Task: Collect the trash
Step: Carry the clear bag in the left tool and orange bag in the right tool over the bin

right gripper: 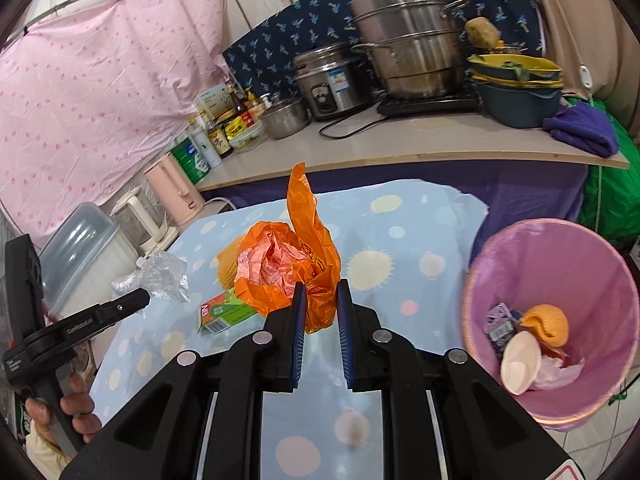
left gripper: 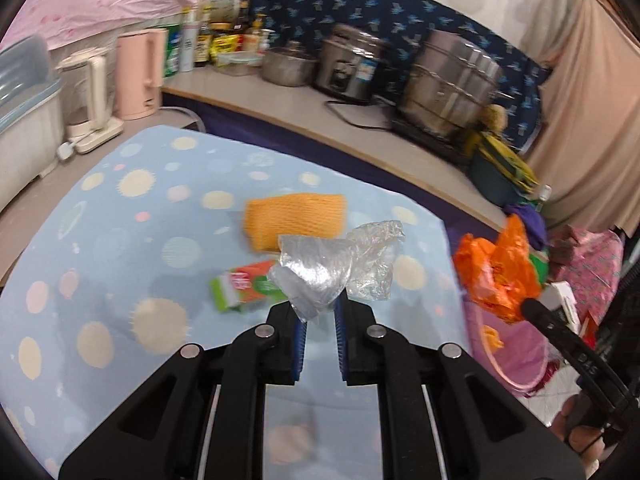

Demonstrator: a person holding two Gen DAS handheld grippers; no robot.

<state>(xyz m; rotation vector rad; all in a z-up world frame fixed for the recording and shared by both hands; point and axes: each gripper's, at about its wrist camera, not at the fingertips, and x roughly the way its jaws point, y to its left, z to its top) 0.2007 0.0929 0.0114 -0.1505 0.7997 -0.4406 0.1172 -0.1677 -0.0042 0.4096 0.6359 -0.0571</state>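
The left gripper (left gripper: pixel 320 312) pinches a crinkly clear plastic bag (left gripper: pixel 332 268), lifted above the soft spotty blue cloth (left gripper: pixel 120 240). The right gripper (right gripper: pixel 320 300) is nearly closed on a crumpled orange plastic bag (right gripper: pixel 296 268). The round pink bin (right gripper: pixel 600 280) beside the table holds an orange foam net (right gripper: pixel 548 326), a white shell-shaped cup (right gripper: pixel 520 364) and wrappers.

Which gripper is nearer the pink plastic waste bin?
Right. The right gripper, clamping an orange plastic bag, sits just beside the pink bin; the left gripper, holding clear plastic wrap, is farther across the table.
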